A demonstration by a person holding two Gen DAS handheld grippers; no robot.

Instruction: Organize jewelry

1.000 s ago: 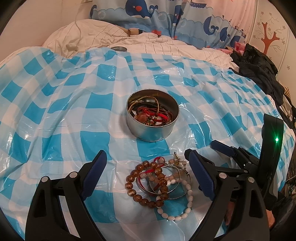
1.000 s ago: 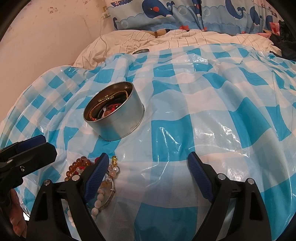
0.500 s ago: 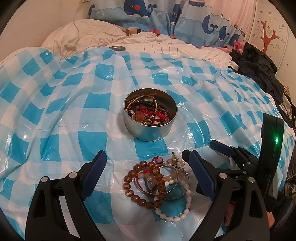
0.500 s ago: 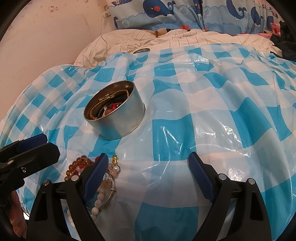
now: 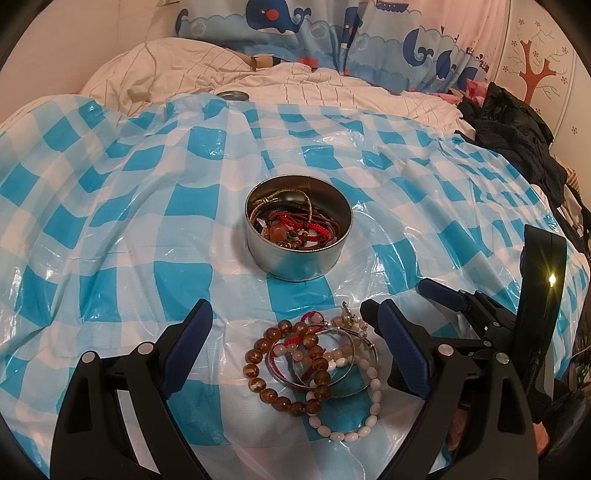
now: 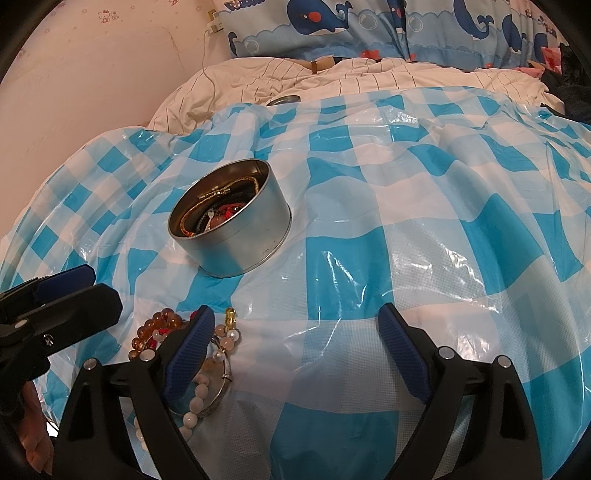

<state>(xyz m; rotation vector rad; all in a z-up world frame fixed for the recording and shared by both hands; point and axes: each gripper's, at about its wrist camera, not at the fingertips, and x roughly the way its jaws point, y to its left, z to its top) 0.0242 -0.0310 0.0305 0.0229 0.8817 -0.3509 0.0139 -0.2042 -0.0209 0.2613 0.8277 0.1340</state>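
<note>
A round metal tin (image 5: 299, 258) holding red, brown and gold cords stands on the blue-checked sheet; it also shows in the right wrist view (image 6: 240, 243). A pile of bracelets (image 5: 314, 365) lies in front of it: brown beads, white beads, silver bangles, red cord. My left gripper (image 5: 291, 339) is open and empty, its jaws either side of the pile. My right gripper (image 6: 295, 332) is open and empty, just right of the pile (image 6: 207, 365); its left finger hides part of it.
A blue-checked plastic sheet (image 5: 129, 221) covers the bed. A small metal lid (image 5: 232, 95) lies at the sheet's far edge. A white quilt and a whale pillow (image 5: 332, 33) lie behind. Dark clothes (image 5: 517, 125) are heaped at the right.
The left gripper has drawn back slightly, so tin and bracelets sit a little farther away. The right gripper has barely moved.
</note>
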